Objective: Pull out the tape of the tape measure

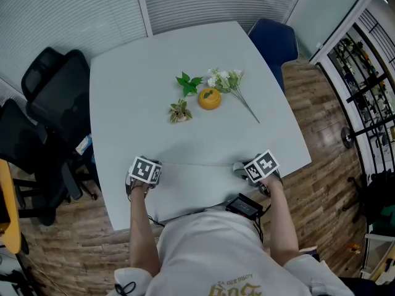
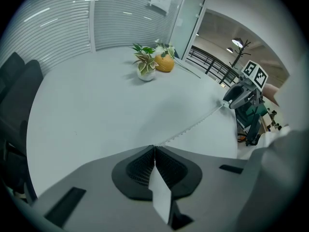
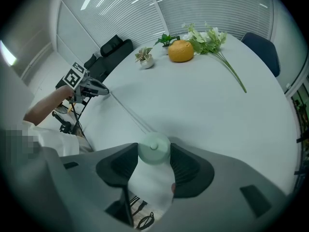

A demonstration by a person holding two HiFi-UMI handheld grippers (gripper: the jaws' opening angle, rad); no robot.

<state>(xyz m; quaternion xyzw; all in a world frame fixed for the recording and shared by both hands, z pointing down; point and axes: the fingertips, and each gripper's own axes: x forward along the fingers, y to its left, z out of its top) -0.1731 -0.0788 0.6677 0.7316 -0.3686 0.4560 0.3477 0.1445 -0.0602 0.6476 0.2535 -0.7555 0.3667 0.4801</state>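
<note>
Pale-green tape measure is clamped in the wide-set right gripper jaws over the table; left gripper jaws pinch the tape, already drawn well out, so extraction seems nearly complete.

I have my left tool and right tool held well apart in front of me, both tipped steeply down, with my left forearm and right forearm reaching out from my body. The left tool's jaws are pressed together on the end of the tape. The right tool's jaws stand wide, clamped on either side of the round tape measure case.
</note>
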